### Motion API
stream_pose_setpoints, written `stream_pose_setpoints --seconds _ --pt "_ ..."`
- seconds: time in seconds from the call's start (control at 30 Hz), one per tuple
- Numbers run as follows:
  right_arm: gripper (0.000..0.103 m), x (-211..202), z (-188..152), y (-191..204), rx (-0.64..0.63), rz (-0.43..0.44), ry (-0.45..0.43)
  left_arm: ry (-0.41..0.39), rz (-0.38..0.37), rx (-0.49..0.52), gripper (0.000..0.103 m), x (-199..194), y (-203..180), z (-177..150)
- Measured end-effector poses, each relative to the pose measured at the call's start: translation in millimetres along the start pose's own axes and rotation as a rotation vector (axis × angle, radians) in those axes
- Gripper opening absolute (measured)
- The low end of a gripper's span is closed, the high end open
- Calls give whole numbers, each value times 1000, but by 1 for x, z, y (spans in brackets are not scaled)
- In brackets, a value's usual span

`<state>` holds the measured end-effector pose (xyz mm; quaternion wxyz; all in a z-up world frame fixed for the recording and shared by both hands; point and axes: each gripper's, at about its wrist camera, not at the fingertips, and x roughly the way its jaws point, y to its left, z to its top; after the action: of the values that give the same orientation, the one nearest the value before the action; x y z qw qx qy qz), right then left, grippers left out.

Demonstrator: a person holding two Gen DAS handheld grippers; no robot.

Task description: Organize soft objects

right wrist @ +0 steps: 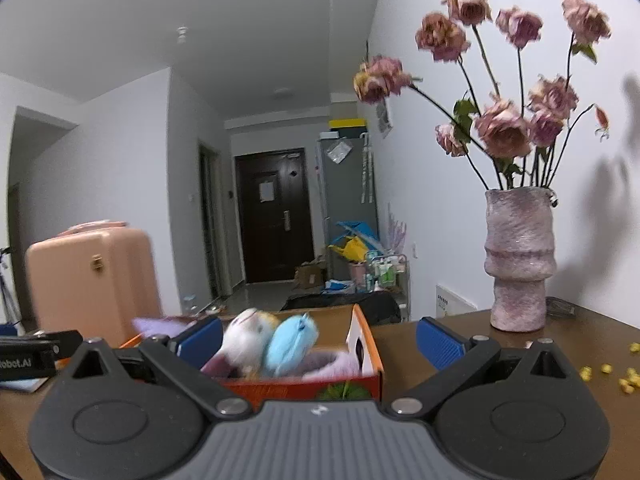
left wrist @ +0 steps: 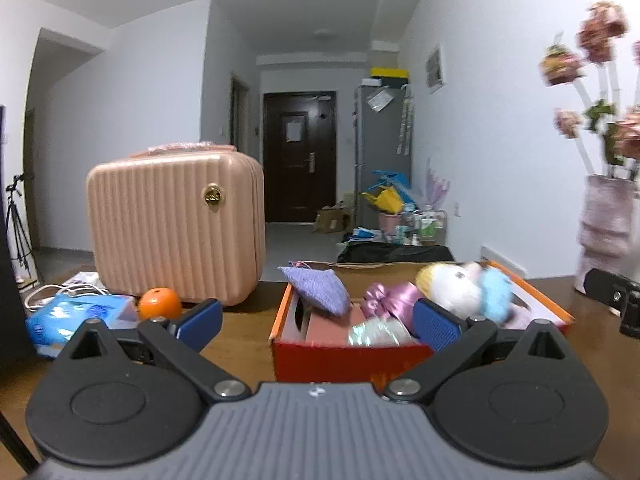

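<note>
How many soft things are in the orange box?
4 that I can see: a purple pouch at the left end, a pink bow in the middle, a white plush toy and a blue one at the right. More may hide underneath.

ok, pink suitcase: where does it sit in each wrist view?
Left wrist: pink suitcase stands left of centre on the table, behind the orange fruit, left of the orange box.
Right wrist: pink suitcase is at the far left edge, blurred, behind the left fingertip.
Shared landmark: the dark door at the hallway's end.
</note>
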<state>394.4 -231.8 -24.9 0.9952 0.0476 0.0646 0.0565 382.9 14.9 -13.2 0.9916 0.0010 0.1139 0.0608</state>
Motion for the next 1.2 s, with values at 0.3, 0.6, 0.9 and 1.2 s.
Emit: stream_pose_setpoints --seconds 0.3,0.6,0.9,1.2 --pt "103 -154 -14 2 -68 14 36 -42 -72 59 103 -149 27 -29" --pt "103 -255 -31 5 -93 20 58 -26 -87 35 103 -243 42 -64" --pt "103 -287 -31 6 -85 23 33 -32 -106 24 103 -265 41 -67" --pt "103 -294 -28 9 -93 21 18 -46 -115 17 103 -273 44 -67"
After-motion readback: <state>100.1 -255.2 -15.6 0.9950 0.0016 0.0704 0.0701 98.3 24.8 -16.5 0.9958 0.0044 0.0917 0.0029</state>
